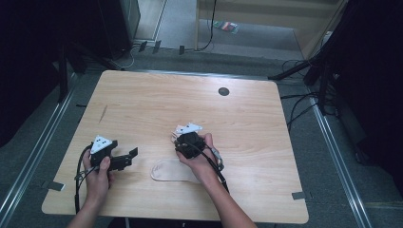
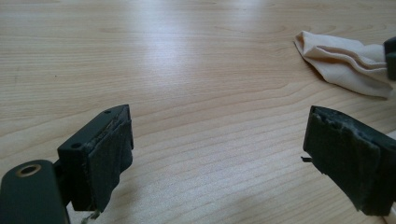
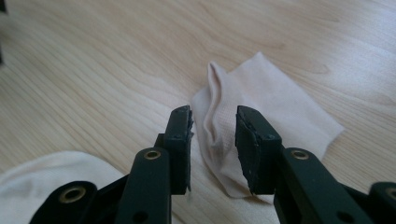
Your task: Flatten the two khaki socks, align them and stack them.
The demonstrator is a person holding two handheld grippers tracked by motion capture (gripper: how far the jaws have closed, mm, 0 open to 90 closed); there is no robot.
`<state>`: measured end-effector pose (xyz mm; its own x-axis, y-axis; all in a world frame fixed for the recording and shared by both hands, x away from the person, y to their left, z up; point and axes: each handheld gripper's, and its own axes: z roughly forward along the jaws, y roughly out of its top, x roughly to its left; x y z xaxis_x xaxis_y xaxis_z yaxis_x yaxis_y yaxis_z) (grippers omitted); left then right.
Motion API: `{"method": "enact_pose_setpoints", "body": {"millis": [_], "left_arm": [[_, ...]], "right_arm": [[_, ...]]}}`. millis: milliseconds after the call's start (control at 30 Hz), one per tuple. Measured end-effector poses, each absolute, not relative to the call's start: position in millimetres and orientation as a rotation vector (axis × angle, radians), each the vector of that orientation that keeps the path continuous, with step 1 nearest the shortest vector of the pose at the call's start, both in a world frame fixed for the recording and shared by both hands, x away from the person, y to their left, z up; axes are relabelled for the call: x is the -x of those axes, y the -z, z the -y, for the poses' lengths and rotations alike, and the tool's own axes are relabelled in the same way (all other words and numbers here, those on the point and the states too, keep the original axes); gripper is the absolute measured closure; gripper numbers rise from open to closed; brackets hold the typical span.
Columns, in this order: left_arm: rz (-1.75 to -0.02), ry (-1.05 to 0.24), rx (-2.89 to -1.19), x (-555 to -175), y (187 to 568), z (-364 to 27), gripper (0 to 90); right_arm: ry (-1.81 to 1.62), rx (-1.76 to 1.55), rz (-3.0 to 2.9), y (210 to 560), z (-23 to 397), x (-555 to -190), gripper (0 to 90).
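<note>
A cream cloth (image 1: 167, 171) lies flat on the wooden table (image 1: 142, 99), near the front middle. In the right gripper view it has a raised fold (image 3: 215, 93) that runs between the two black jaws. My right gripper (image 3: 214, 116) stands a little open around that fold, and its pads do not press on it. In the high view a hand holds the right gripper (image 1: 180, 147) over the cloth's right end. My left gripper (image 1: 130, 156) rests to the left of the cloth, jaws wide open and empty. The left gripper view shows the left gripper (image 2: 219, 128) and the cloth (image 2: 345, 60) to the upper right.
A second pale patch of cloth (image 3: 42, 177) shows at the lower left of the right gripper view. A dark round hole (image 1: 223, 91) sits near the table's far edge. Cables trail from both grippers toward the front edge. Dark stands and cables surround the table.
</note>
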<state>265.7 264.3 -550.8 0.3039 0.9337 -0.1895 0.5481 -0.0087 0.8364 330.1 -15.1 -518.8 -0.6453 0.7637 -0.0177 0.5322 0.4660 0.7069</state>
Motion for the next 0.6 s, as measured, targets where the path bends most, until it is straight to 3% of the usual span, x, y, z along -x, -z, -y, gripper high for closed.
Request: {"method": "enact_pose_setpoints", "body": {"millis": [33,100,367,600], "left_arm": [[-1.362,-0.541,-1.673,-265.8,550.9,-264.1,9.1],[-1.362,-0.542,-1.670,-265.9,550.9,-264.1,9.1],[-1.359,-0.540,-1.672,-265.9,550.9,-264.8,9.1],[-1.360,-0.537,-1.658,-265.7,551.0,-265.9,9.1]], "right_arm": [[-0.948,-1.084,-2.396,521.1,13.7,-330.6,83.8],[-0.937,-1.100,-2.391,521.3,14.6,-331.9,88.3],[-1.228,-1.351,-2.283,489.4,44.7,-348.1,88.8],[-1.181,-1.462,-2.184,484.5,69.8,-385.0,88.4]]}}
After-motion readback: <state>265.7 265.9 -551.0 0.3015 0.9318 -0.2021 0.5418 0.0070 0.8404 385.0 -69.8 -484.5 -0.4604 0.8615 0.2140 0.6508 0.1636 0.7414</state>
